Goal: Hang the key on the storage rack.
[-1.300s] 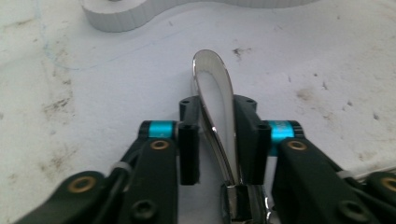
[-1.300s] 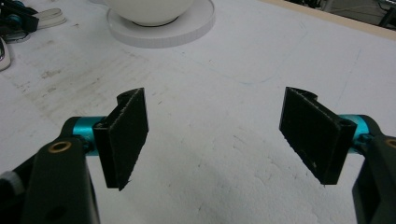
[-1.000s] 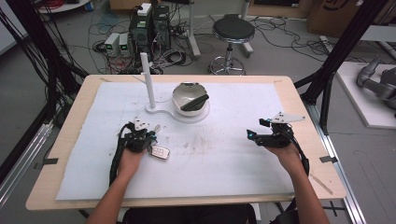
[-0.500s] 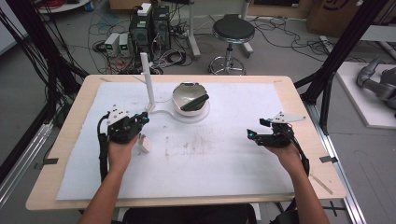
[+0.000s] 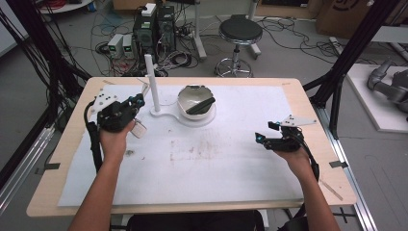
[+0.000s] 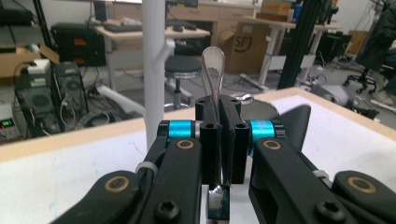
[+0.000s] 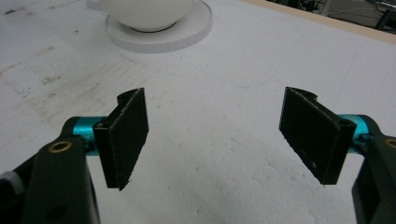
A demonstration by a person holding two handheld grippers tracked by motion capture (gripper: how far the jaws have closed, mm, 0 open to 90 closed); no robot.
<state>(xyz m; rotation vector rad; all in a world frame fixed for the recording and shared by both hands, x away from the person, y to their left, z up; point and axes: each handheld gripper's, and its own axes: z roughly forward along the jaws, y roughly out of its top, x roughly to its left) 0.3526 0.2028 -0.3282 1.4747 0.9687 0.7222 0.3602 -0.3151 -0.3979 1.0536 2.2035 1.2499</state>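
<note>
A: The spoon [image 6: 213, 63] was the thing in hand. The left tongs [image 6: 219, 140] were pinching its metal handle, their black pads pressed tight together on it, the bowl end standing up beyond them and the handle tip poking out below. In the high view it hung at the far left of the desk [image 5: 62, 144], held clear of the white sheet [image 5: 240, 159].

B: And the step?

A: I judged it a carry: the spoon was lifted and pointed toward the white post [image 5: 152, 82] and the bowl [image 5: 195, 98] on its round base. The next move would call for a steady swing right, keeping the thin handle from twisting in the grip.

B: The other hand?

A: The right tongs [image 7: 215, 135] were spread wide, holding nothing, low over the sheet at the right.

B: Surfaces?

A: The spoon was polished and slim, likely slippery. The sheet looked foamy and smudged at the middle. The bowl was glossy and rounded, with a dark utensil [image 5: 201, 105] leaning in it.
</note>
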